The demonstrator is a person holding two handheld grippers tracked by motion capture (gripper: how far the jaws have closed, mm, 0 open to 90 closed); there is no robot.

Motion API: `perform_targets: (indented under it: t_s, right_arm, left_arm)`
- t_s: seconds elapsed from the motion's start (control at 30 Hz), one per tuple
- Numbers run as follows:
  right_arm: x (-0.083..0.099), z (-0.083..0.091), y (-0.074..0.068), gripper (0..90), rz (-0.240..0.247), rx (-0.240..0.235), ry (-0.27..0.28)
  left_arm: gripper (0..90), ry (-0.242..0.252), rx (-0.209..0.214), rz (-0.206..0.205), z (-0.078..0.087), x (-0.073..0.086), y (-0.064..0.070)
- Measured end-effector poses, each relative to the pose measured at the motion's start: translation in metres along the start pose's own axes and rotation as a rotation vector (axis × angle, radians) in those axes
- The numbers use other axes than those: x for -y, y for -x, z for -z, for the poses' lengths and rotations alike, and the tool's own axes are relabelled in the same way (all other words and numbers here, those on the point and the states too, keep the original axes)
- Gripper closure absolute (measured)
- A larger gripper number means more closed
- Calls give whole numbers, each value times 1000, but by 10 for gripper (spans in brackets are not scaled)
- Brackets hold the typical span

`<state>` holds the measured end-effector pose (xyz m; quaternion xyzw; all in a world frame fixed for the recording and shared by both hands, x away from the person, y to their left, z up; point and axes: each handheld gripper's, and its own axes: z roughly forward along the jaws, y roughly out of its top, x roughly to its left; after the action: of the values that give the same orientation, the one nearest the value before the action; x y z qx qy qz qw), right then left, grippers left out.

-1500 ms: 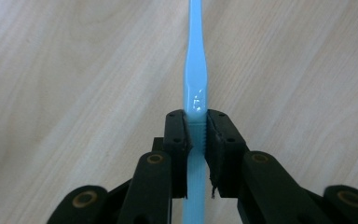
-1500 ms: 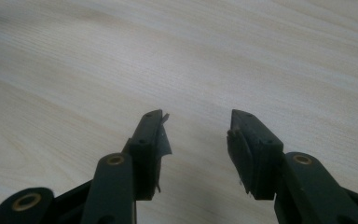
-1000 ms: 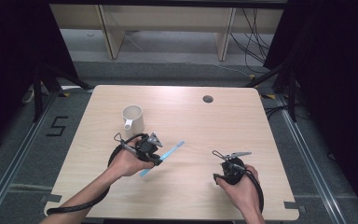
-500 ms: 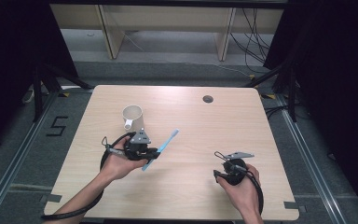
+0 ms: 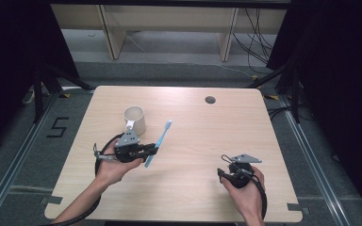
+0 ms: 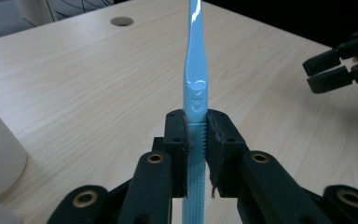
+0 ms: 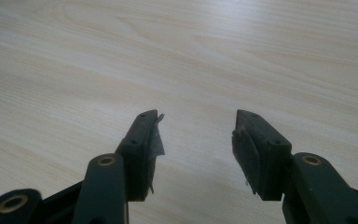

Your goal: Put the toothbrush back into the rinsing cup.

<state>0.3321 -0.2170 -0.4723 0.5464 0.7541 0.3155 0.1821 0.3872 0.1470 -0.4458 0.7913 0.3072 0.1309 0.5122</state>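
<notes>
**Blue toothbrush up and gripped, cup waiting just beside it**

Blue plastic in black jaws: the left gripper (image 5: 152,150) has the toothbrush (image 5: 160,141) clamped around the ribbed lower part of its handle, and in the left gripper view the pads (image 6: 177,135) press flat against both sides of the toothbrush (image 6: 195,79). From above, the brush angles up and away from the hand, bristle end pointing toward the far side of the table (image 5: 207,197), its tail poking out below the jaws. It looks lifted clear of the wood, though I can't be sure the tail isn't touching.

Just beside the gripper, on the far left, stands the white cup (image 5: 135,119), upright and mouth open. That looks like the destination, so the pickup is done and the drop is still to come: the brush has yet to be swung over the rim and let go inside.

Over on the right, the right gripper (image 5: 230,170) sits low near the table's front edge, well apart from the action. Its own view shows the jaws spread wide around nothing but bare wood (image 7: 196,70). Idle for now.
</notes>
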Motion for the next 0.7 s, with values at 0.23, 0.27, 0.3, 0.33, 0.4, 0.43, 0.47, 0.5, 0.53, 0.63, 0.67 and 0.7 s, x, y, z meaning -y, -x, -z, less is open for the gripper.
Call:
perform_targets:
  t_s: [0.23, 0.27, 0.3, 0.33, 0.4, 0.43, 0.47, 0.5, 0.53, 0.63, 0.67, 0.7]
  right_arm:
    - [3, -2, 3, 510, 13, -3, 36]
    - [4, 0, -1, 510, -41, 7, 18]
    - [4, -1, 3, 510, 7, 24, 51]
    - [4, -1, 3, 510, 7, 24, 51]
    - [5, -2, 2, 510, -23, 9, 63]
    - [5, -3, 2, 509, -18, 6, 73]
    - [6, -4, 2, 508, -21, 8, 79]
    - [7, -4, 3, 506, -2, 13, 94]
    - [8, -6, 0, 503, -37, 6, 102]
    - [9, -9, 3, 499, -1, 6, 137]
    - [10, -9, 3, 498, -15, 0, 142]
    - [10, -9, 5, 497, 17, 2, 155]
  left_arm:
    - [783, 107, -13, 41, 6, 8, -5]
    - [783, 120, -17, 39, 8, 9, -6]
    - [783, 136, -21, 43, 9, 10, -7]
    - [783, 143, -27, 43, 10, 11, -7]
    - [783, 163, -32, 49, 13, 13, -9]
    - [783, 174, -34, 48, 14, 14, -10]
    - [783, 181, -37, 53, 15, 15, -11]
    - [783, 198, -36, 57, 16, 16, -12]
    - [783, 204, -44, 57, 17, 17, -13]
    - [783, 233, -54, 63, 20, 19, -15]
    - [783, 245, -51, 68, 20, 20, -16]
    - [783, 247, -61, 67, 22, 20, -17]
